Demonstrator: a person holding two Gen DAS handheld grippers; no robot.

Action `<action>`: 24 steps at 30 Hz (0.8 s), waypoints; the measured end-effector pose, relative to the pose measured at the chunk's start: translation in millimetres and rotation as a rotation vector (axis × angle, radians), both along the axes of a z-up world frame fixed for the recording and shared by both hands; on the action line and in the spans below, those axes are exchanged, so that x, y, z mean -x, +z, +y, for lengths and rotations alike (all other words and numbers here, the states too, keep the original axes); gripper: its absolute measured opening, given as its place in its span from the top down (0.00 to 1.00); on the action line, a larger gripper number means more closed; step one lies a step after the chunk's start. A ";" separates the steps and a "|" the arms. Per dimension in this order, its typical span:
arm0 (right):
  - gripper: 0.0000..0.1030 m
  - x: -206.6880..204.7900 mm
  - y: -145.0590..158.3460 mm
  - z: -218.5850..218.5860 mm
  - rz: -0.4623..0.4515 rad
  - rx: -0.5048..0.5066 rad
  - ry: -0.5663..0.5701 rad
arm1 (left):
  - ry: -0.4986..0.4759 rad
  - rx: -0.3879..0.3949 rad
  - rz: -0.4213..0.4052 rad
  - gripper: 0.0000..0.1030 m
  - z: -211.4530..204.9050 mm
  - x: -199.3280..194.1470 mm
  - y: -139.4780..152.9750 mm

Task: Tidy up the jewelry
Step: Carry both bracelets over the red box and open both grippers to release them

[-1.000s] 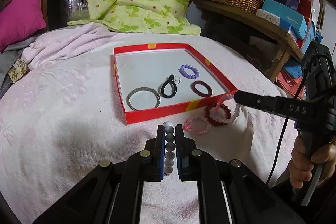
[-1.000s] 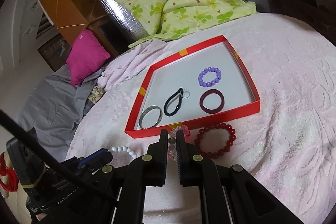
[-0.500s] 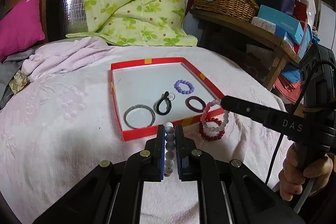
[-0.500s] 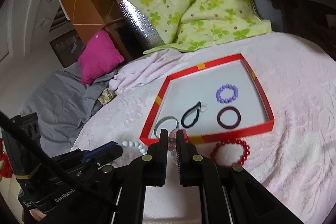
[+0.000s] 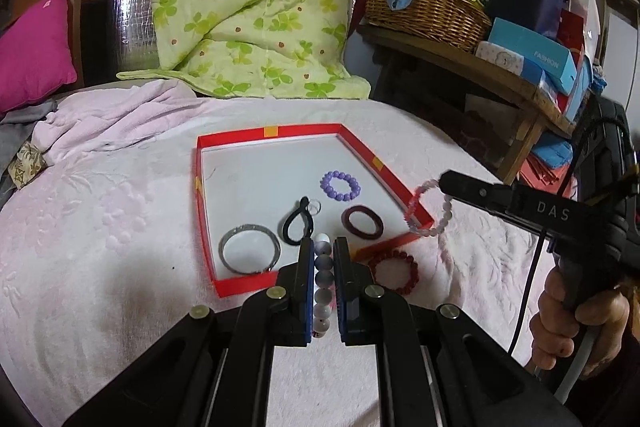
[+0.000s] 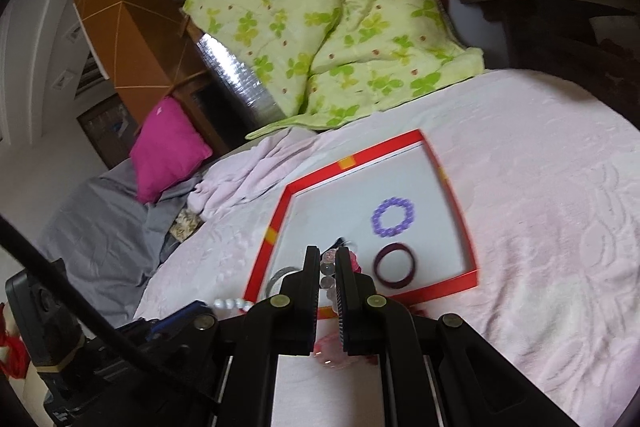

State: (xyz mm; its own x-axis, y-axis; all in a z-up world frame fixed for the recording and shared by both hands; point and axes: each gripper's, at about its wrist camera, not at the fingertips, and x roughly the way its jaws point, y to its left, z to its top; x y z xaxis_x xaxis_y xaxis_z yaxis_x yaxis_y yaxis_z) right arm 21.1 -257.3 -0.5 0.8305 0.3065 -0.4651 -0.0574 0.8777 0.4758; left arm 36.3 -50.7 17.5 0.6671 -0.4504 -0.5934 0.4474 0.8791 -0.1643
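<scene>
Lifted since a second ago, the pink bracelet [image 5: 428,209] hangs clamped in my right gripper [image 5: 442,183], over the red tray's [image 5: 304,129] right rim. My left gripper [image 5: 323,259] pinches the white bead bracelet [image 5: 322,281]. Ahead, the tray holds a silver bangle [image 5: 250,254], black loop [image 5: 298,223], purple beads [image 5: 340,185] and dark bangle [image 5: 362,222].

Soft daylight, fisheye warp, motion blur

Bracelets, some in my red tray [image 5: 400,183]

Purple beads [image 5: 340,186], maroon ring [image 5: 362,222], black loop [image 5: 298,225], silver bangle [image 5: 250,254] lie inside; red beads [image 5: 394,272] outside; I'm holding white beads [image 5: 322,281] and pink beads [image 5: 428,209] aloft.
</scene>
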 end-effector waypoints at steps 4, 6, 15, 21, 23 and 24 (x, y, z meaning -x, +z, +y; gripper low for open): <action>0.92 -5.0 -1.3 -13.1 0.009 -0.002 -0.037 | 0.012 0.015 0.016 0.90 -3.4 -15.4 1.9; 0.92 -9.5 -0.9 -18.9 0.006 -0.011 -0.052 | 0.015 0.022 0.027 0.90 -5.1 -26.6 3.9; 0.91 -56.0 2.2 -22.4 -0.011 -0.145 -0.038 | 0.057 -0.001 0.056 0.90 -11.5 -92.0 -0.3; 0.91 -120.4 -14.9 -9.8 0.069 -0.220 -0.014 | 0.098 0.040 0.116 0.90 -3.4 -132.1 -16.2; 0.91 -139.3 -23.2 -5.7 0.097 -0.258 -0.009 | 0.100 0.045 0.123 0.90 -3.8 -141.6 -20.5; 0.91 -147.6 -26.7 -2.7 0.110 -0.267 -0.006 | 0.102 0.045 0.127 0.90 -3.5 -144.4 -23.1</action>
